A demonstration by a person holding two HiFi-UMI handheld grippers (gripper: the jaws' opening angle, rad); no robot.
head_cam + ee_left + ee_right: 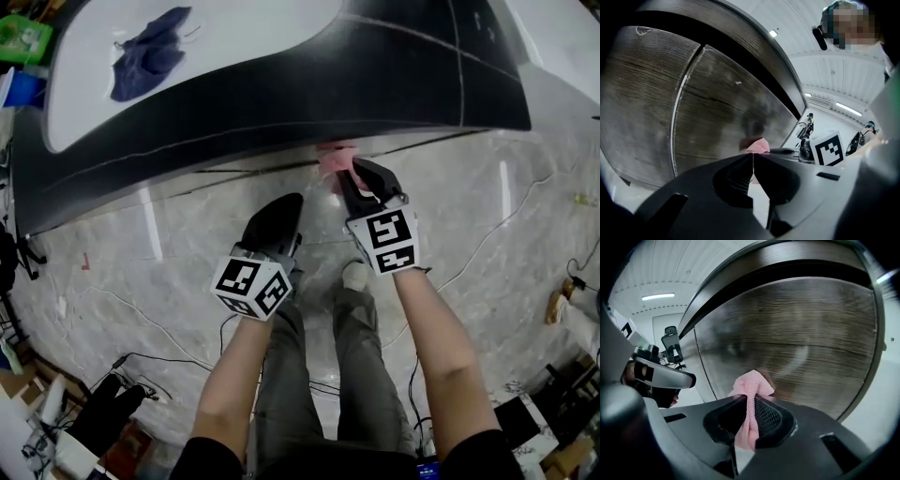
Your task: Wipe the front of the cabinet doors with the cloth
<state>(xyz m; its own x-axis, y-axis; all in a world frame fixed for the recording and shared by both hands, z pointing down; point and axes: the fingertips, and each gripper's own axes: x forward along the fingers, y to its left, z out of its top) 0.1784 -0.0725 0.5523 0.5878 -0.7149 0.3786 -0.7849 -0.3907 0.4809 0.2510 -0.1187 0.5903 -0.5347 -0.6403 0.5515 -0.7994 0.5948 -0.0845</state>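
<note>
A pink cloth is pinched between the jaws of my right gripper, which is shut on it. The cloth's bunched end presses against the dark wood-grain cabinet door. In the head view the cloth shows just under the cabinet's top edge, ahead of the right gripper. My left gripper hangs to the left of it, a little back from the doors, shut with nothing between its jaws. From the left gripper view the cloth shows against the door, beside a vertical seam.
A dark blue rag lies on the white cabinet top. The floor is pale marble with cables running across it. The person's legs stand right below the grippers. Clutter lines the left and right edges.
</note>
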